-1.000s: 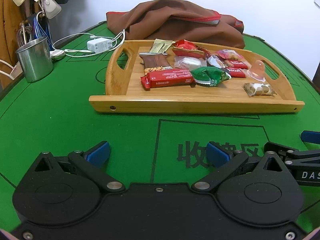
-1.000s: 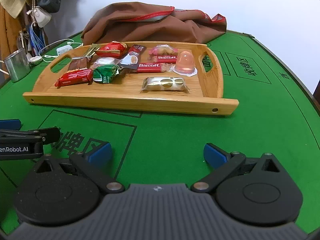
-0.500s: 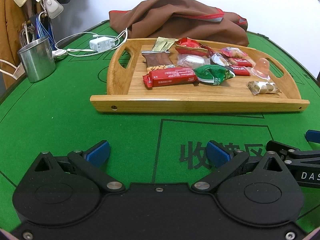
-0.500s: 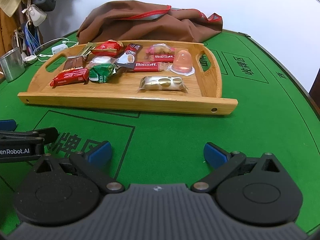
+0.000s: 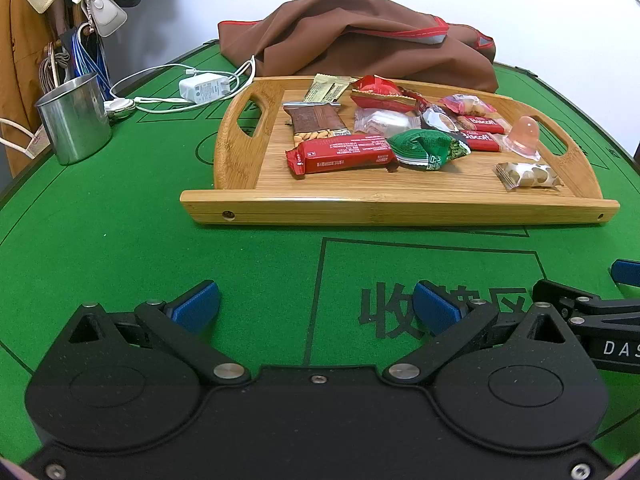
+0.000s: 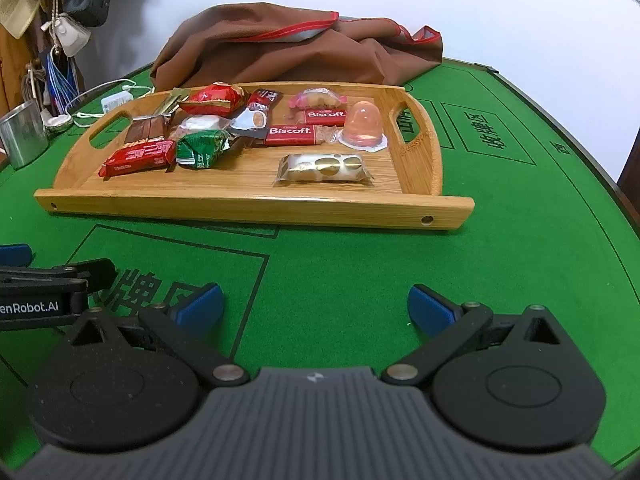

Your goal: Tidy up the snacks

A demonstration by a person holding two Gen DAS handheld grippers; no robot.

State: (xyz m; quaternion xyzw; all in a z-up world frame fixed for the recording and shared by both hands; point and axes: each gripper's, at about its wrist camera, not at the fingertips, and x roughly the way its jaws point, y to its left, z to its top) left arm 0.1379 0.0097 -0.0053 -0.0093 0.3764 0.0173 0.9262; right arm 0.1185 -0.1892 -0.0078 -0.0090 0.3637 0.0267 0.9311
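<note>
A bamboo tray [image 5: 400, 210] [image 6: 256, 210] lies on the green table and holds several wrapped snacks: a long red bar [image 5: 342, 155] [image 6: 138, 158], a green packet [image 5: 426, 148] [image 6: 202, 148], two red Biscoff packs [image 6: 294, 135], a pink jelly cup [image 5: 524, 136] [image 6: 363, 126] and a clear pack of round sweets [image 5: 528, 175] [image 6: 324, 167]. My left gripper [image 5: 316, 306] is open and empty, low over the felt in front of the tray. My right gripper [image 6: 314, 306] is open and empty, beside it to the right.
A steel cup [image 5: 74, 118] stands at the far left. A white charger with cable [image 5: 200, 87] lies behind the tray's left end. A brown bag [image 5: 360, 36] [image 6: 296, 44] is heaped behind the tray. Bags hang on the left wall.
Both views have shifted slightly; the tray sits a little nearer and lower in the left wrist view. The snacks have not moved and both grippers stay open.
</note>
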